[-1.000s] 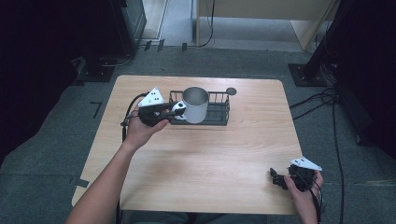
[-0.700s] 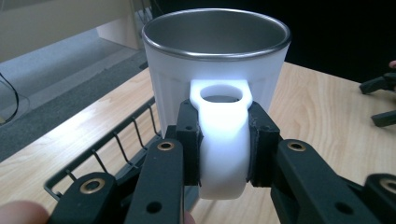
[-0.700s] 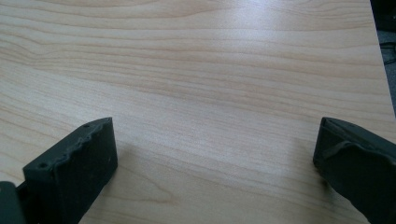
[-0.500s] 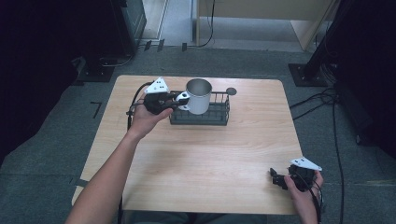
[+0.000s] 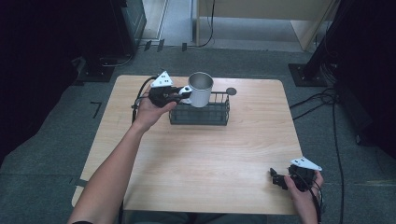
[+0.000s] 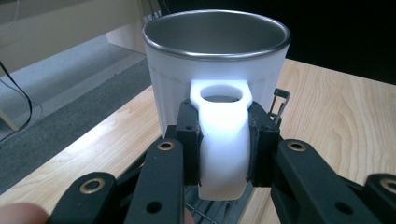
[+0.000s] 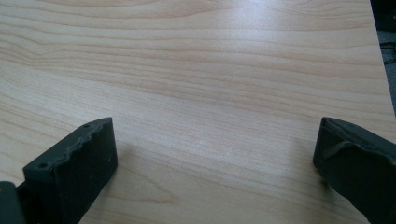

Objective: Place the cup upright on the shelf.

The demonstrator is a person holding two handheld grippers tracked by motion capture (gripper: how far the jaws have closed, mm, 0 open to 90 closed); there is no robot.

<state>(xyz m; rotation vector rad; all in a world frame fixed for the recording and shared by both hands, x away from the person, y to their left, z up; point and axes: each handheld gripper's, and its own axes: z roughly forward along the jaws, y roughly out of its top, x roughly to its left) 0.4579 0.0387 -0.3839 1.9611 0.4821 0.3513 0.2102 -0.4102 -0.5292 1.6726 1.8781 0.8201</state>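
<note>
White plastic handle is getting pinched tight by the left gripper (image 6: pixel 223 154), which is holding the steel-lined mug (image 5: pixel 201 88) upright above the wire basket's (image 5: pixel 200 114) left end. Right gripper (image 5: pixel 281 179) is sitting spread wide over the wooden table (image 5: pixel 205 154), near its corner.

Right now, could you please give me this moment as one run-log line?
left gripper: shut on mug handle, mug above wire basket | right gripper: open, idle over table near corner
</note>
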